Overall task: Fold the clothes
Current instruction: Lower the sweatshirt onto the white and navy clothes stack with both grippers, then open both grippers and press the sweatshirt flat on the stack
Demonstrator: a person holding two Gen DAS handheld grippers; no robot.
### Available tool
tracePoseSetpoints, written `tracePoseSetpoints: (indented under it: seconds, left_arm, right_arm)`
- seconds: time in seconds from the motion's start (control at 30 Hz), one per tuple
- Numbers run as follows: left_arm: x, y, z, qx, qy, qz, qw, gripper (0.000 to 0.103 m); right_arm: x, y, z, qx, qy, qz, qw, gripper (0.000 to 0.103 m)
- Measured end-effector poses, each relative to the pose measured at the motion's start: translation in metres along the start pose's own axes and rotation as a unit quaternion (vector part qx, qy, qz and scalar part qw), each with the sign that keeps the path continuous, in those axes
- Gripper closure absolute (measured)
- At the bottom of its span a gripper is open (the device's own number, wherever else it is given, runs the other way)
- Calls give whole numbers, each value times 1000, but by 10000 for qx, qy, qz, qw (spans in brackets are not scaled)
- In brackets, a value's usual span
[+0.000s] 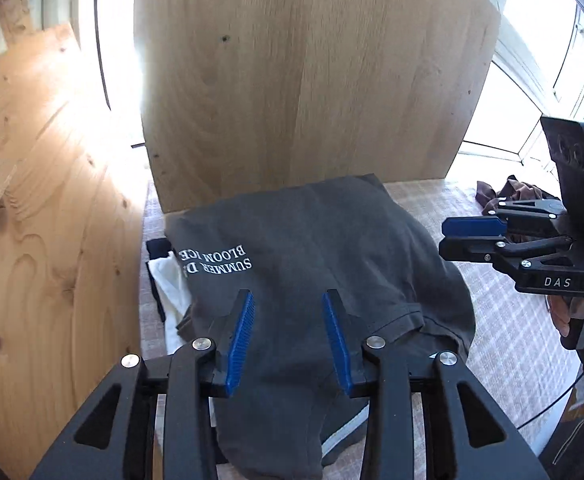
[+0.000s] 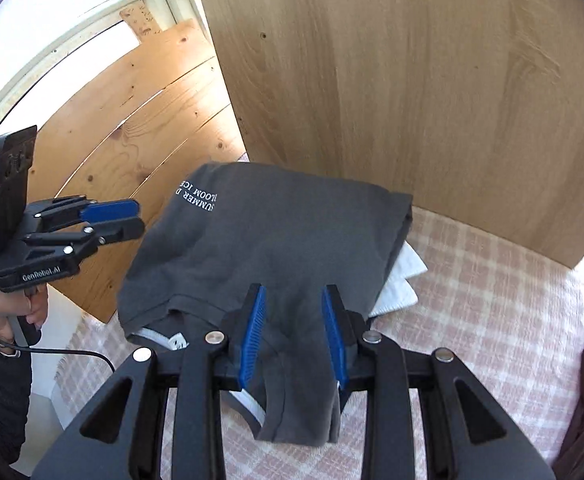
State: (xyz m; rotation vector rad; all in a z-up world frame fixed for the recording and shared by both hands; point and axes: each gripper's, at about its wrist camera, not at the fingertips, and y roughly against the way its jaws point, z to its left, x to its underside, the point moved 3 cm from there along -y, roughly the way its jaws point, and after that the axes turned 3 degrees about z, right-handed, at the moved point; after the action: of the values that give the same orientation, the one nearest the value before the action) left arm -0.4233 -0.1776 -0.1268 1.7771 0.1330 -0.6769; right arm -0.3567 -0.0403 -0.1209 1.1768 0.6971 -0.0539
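A dark grey T-shirt with white lettering lies folded on top of a white garment on a pink checked cover. My left gripper hovers over the shirt's near part, its blue pads apart and nothing pinched between them. In the right wrist view the grey T-shirt shows a sleeve hem and a flap hanging over the near edge. My right gripper stands over that flap with its pads apart, not pressing the cloth. Each gripper shows side-on in the other's view: right gripper, left gripper.
A tall oak panel stands right behind the shirt. Pine boards lean at the left. A brown garment lies crumpled at the far right of the cover. A person's hand holds the left gripper's handle, with a black cable trailing.
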Motion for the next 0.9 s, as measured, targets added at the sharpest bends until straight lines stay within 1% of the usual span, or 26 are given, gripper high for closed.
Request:
tracePoseSetpoints:
  seconds: [0.03,0.07,0.1,0.13,0.17,0.2,0.23,0.3,0.33,0.37,0.4,0.43,0.47,0.5,0.53,0.63,0.73,0.77,0.8,0.83,0.9]
  left_arm:
    - [4,-16,6,-157,4,195,9997,68]
    - [8,-32,11,-300,12,383,9988,71]
    - [15,-42,18,-238,74,454,9987,73]
    - [22,-51,25,-166,146,514,9984,73]
    - [25,-50,32,48,364,425,9984,74]
    - [24,-45,35,128,515,406,9978,76]
    - [23,-40,38,199,656,384,9969,80]
    - [14,-21,36,66,648,217,9976,80]
    - [7,-9,33,-50,577,51,9983,78]
    - [0,1,30,-160,496,-100,9986,73]
    - [-8,7,27,-229,436,-219,9985,71]
    - [-15,9,26,-260,400,-306,9984,69]
    - [-24,7,26,-297,370,-350,9983,69]
    - [-31,3,26,-366,349,-358,9981,69]
    - [-37,-6,30,-418,335,-336,9980,69]
    - [-42,-40,40,-582,406,-84,9974,69]
    - [-34,-80,59,-944,523,346,9936,66]
    - [-31,-84,63,-843,599,332,9941,66]
    - [-29,-80,66,-793,723,305,9938,66]
    - [-27,-77,70,-748,838,278,9933,67]
    - [-24,-57,64,-847,786,189,9931,70]
  right_arm:
    - [-4,-14,2,27,125,90,9999,74]
    - [-4,-29,2,98,202,229,9995,74]
    - [-3,-45,-1,160,231,389,9988,74]
    - [-1,-60,-6,128,187,566,9981,74]
    - [0,-72,-9,16,127,704,9974,73]
    - [1,-77,-12,-68,102,753,9971,73]
    - [-1,-76,-13,-140,108,744,9971,73]
    - [-8,-64,-17,-347,-41,758,9965,73]
    - [-14,-55,-20,-491,-168,669,9964,73]
    - [-22,-42,-25,-641,-297,437,9965,73]
    - [-30,-31,-29,-695,-381,200,9967,73]
    - [-38,-26,-34,-597,-424,47,9973,72]
    - [-47,-23,-38,-410,-440,-36,9982,68]
    - [-55,-23,-41,-240,-439,-93,9987,65]
    - [-62,-28,-44,-118,-416,-96,9990,64]
    - [-75,-56,-47,35,-273,108,9996,64]
    - [-73,-98,-52,372,-26,509,9980,63]
    - [-72,-107,-55,356,-23,583,9977,62]
    - [-71,-112,-59,314,-44,585,9978,57]
    - [-72,-113,-61,284,-55,574,9979,55]
    - [-75,-102,-63,347,-49,509,9981,55]
